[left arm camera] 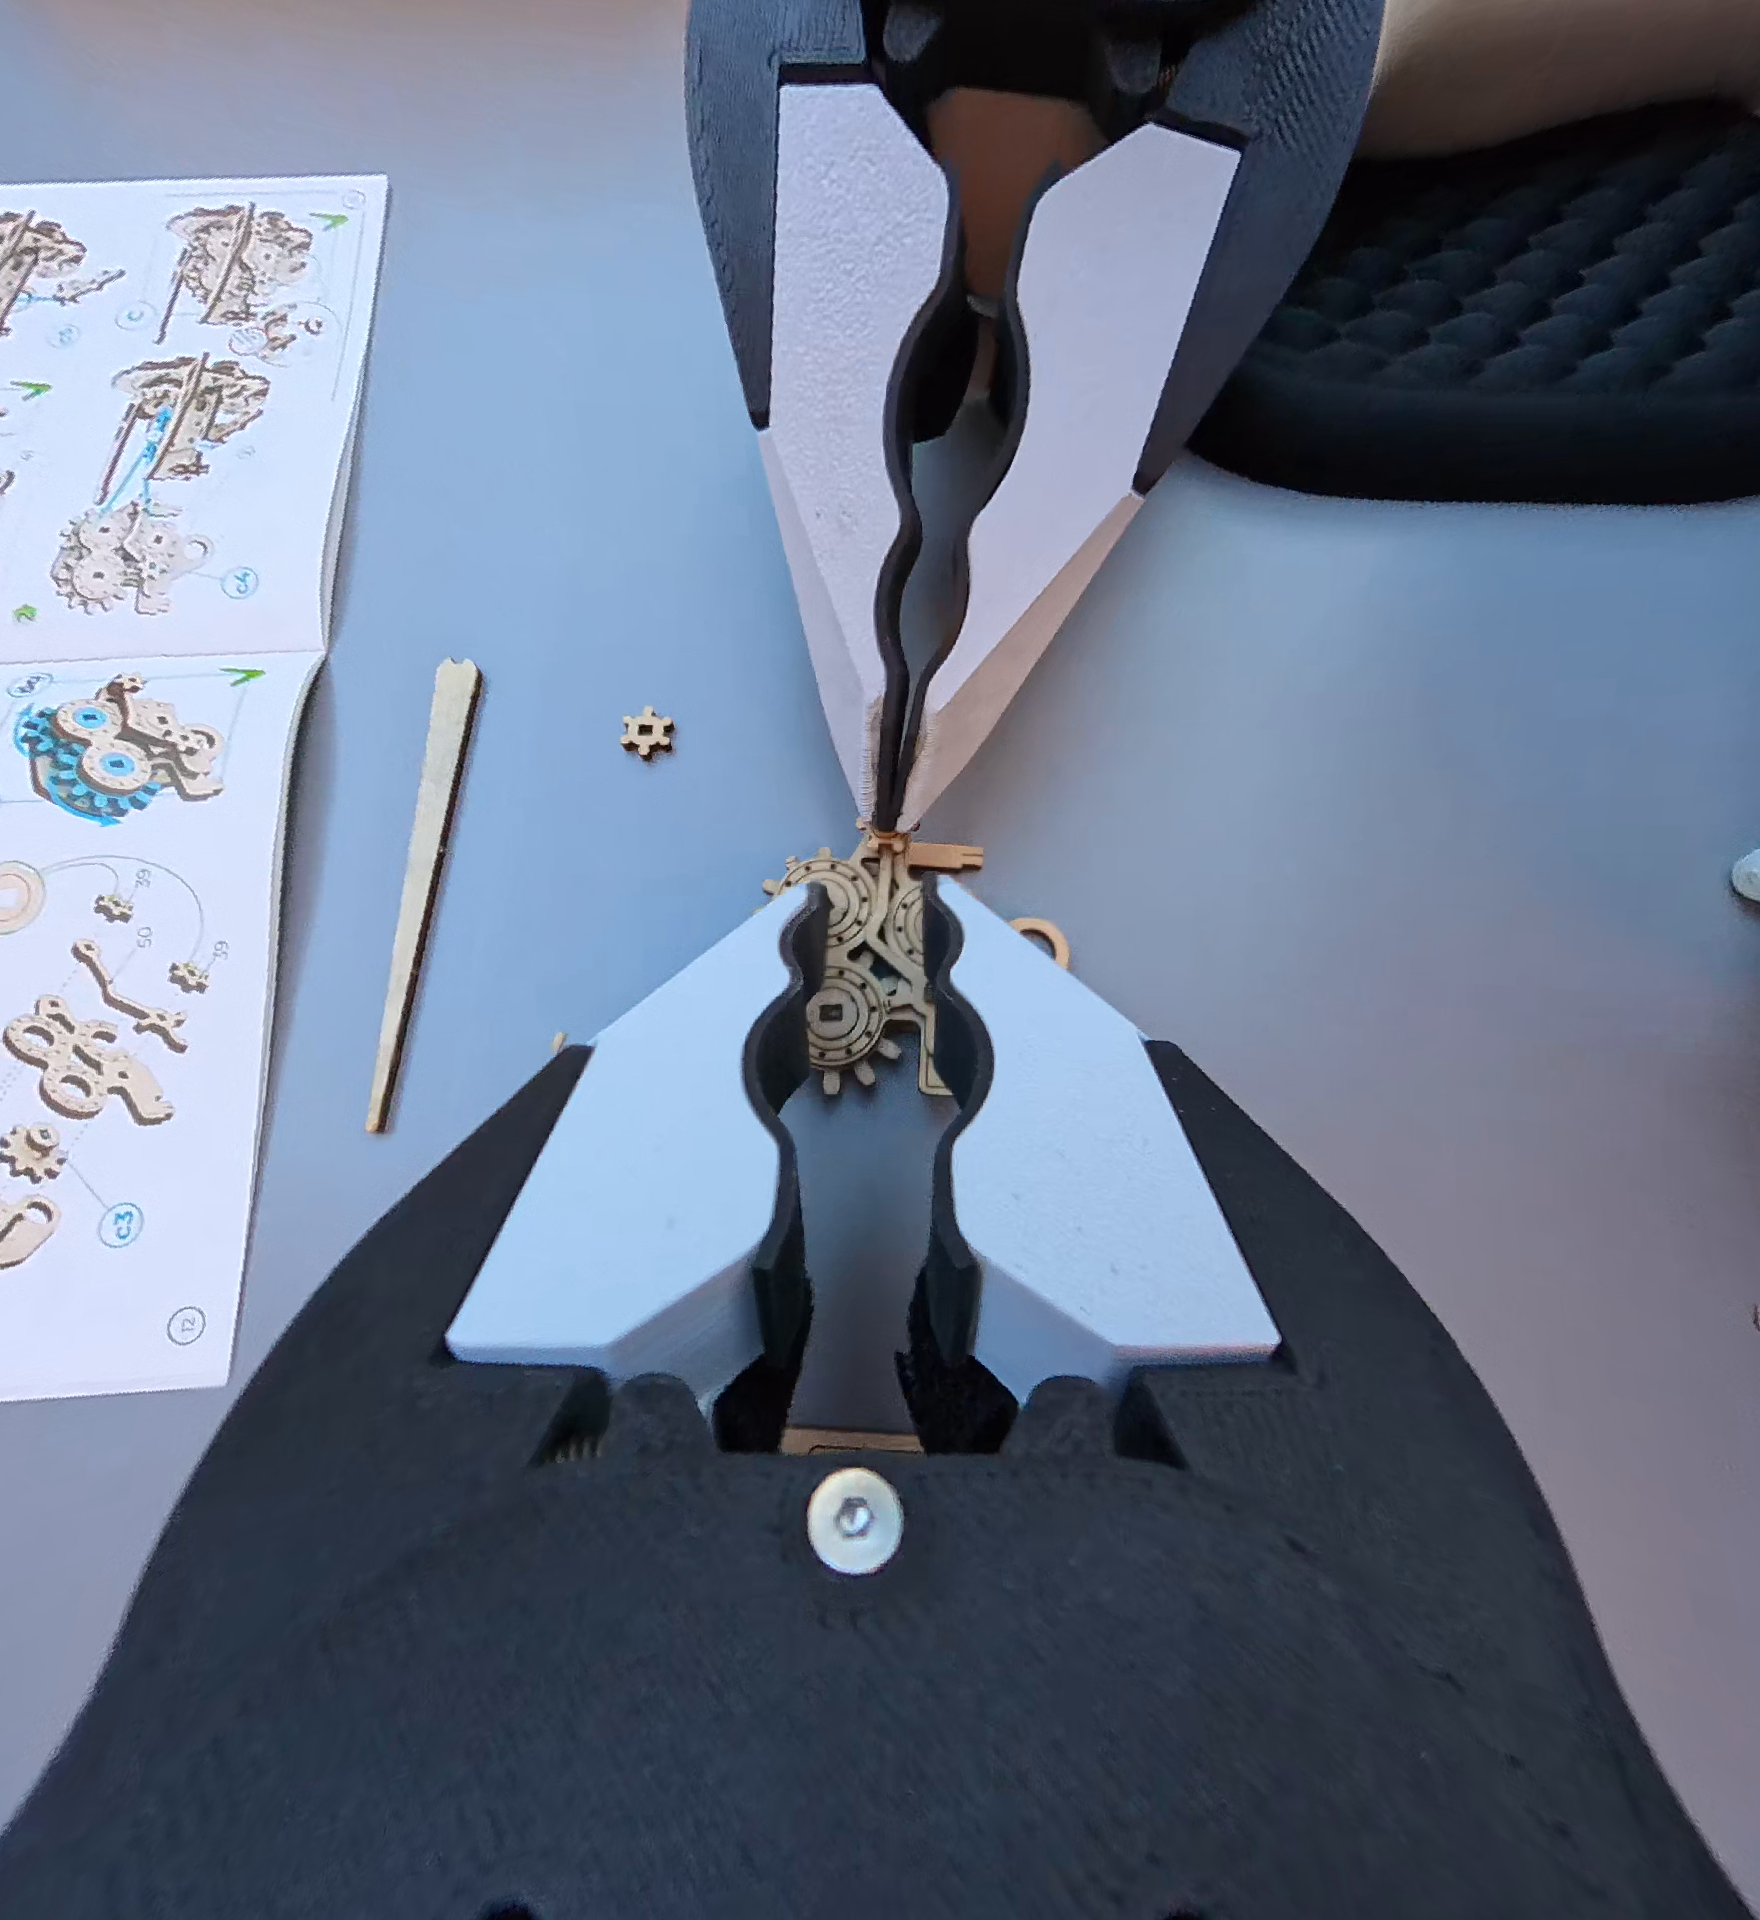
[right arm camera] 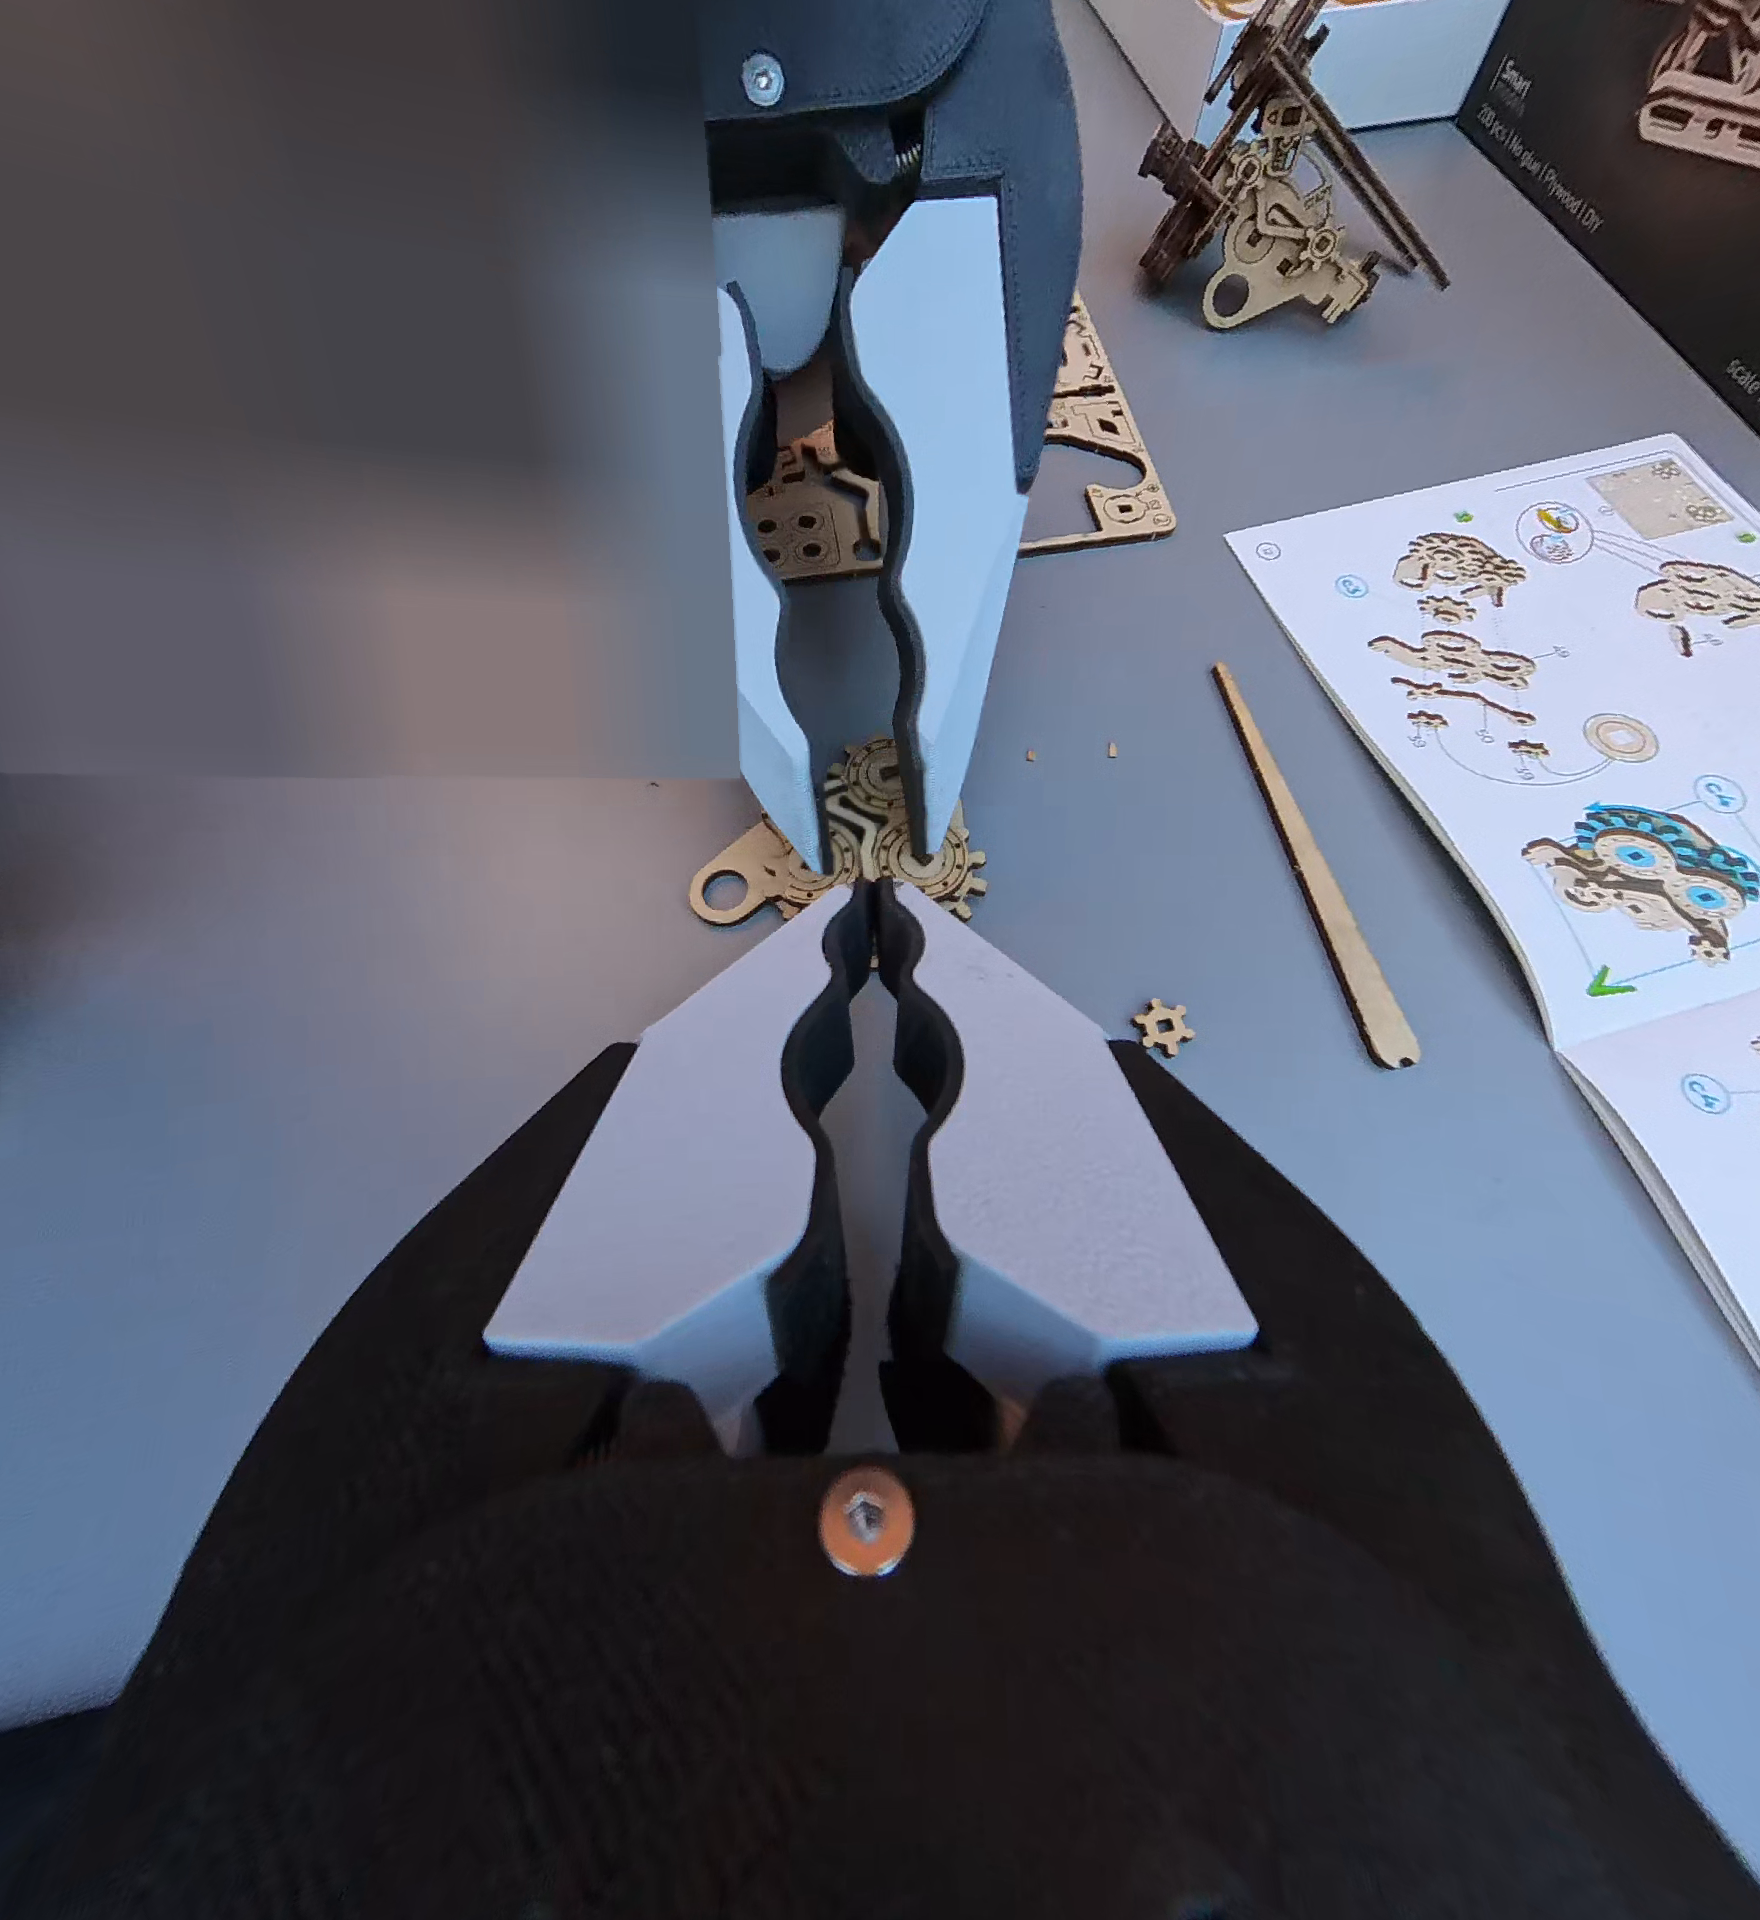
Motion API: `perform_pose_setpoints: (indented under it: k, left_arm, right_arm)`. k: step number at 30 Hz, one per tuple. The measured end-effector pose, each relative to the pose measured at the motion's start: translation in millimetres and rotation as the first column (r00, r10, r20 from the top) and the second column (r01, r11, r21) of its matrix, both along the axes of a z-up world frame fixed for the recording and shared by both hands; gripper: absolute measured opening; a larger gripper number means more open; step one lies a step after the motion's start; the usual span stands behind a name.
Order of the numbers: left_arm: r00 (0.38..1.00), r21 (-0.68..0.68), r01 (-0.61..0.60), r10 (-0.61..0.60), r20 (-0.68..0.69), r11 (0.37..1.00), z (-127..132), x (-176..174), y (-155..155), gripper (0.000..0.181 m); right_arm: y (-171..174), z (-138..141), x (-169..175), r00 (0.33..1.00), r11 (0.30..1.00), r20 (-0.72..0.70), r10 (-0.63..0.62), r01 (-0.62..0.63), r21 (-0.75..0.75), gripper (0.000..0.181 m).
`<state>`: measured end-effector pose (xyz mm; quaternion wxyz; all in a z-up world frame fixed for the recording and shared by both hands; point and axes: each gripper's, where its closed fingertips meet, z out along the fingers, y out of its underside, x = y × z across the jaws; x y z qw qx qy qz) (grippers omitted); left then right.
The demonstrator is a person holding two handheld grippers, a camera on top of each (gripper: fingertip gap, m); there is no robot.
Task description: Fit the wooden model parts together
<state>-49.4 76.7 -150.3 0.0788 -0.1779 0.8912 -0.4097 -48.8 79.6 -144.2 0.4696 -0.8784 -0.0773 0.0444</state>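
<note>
While gear assembly [left arm camera: 871, 977] lies flat on counter [left arm camera: 1375, 831], clamped between narrowly parted left hand-held gripper [left arm camera: 871, 914] tips; right hand-held gripper [right arm camera: 874, 902] at 12 o'clock, pinched on small peg [left arm camera: 943, 857], partly seated. Loose cog [left arm camera: 646, 734], tapered stick [left arm camera: 424, 894] at 10 o'clock unused.

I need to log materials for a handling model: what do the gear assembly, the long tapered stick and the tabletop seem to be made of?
Gear assembly: thin pale plywood, apparently laser-cut, with dark engraved lines and browned edges. Tapered stick: the same pale wood, matte, with a dark edge. Tabletop: smooth grey surface with a soft sheen, probably laminate; the look leaves it open.
</note>
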Motion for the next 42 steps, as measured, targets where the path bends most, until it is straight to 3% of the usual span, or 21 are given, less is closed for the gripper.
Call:
perform_pose_setpoints:
  k: [7, 26, 38, 42]
  left_arm:
    - [0.999, -0.024, 0.004, -0.004, 0.032, 1.000, 1.6, 1.1, -10.2, 0.013]
    - [0.999, -0.054, 0.025, -0.022, 0.046, 0.998, 0.3, 0.8, -10.6, 0.006]
    - [0.998, -0.034, 0.013, -0.011, 0.055, 0.999, -1.0, 2.9, -7.1, 0.009]
    - [0.996, -0.039, 0.003, 0.001, 0.085, 0.999, 9.5, 5.2, 2.2, 0.010]
  right_arm:
    - [-2.4, 15.7, 5.9, 1.000, 0.997, -0.016, -0.027, 0.028, 0.070, 0.000]
    - [-7.1, -3.7, -0.4, 1.000, 1.000, -0.030, 0.003, -0.003, -0.008, 0.000]
    - [-8.1, 6.2, 6.4, 1.000, 0.999, -0.013, -0.007, 0.008, 0.039, 0.000]
    - [-24.1, 1.3, -0.4, 0.997, 0.998, -0.028, 0.067, -0.067, 0.010, 0.009]
